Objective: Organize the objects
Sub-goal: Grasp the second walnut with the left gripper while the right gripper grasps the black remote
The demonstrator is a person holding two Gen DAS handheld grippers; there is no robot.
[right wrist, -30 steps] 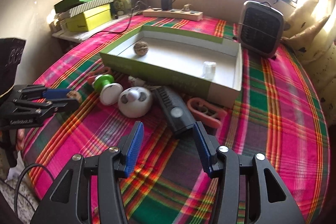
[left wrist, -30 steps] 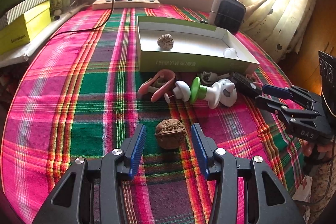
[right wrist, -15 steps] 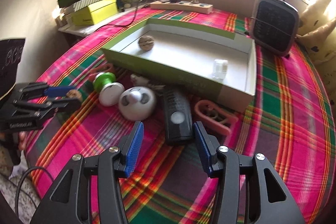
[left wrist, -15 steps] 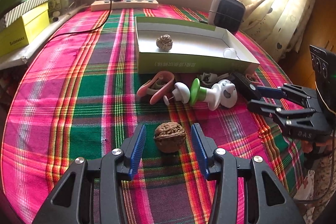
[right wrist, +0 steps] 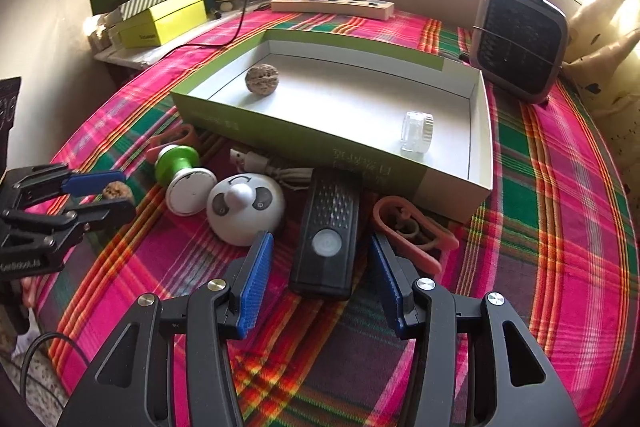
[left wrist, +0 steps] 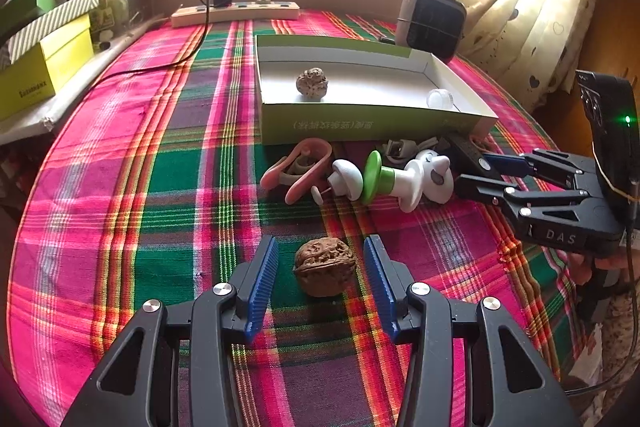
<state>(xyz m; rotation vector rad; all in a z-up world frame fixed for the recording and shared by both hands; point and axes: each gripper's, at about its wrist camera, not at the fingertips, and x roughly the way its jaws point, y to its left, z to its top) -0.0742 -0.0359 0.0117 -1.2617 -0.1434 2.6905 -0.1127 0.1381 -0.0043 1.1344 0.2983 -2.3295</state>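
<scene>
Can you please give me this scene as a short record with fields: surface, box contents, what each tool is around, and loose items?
surface: plaid tablecloth
box: open green box
box contents: one walnut; small clear jar
left tool: open, pads either side of second walnut, not touching
right tool: open, straddling black remote
loose items: panda-face toy; green-and-white stamp; pink clip

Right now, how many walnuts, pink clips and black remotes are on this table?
Walnuts: 2, one in the box, one on the cloth
Pink clips: 2
Black remote: 1
Total: 5
</scene>
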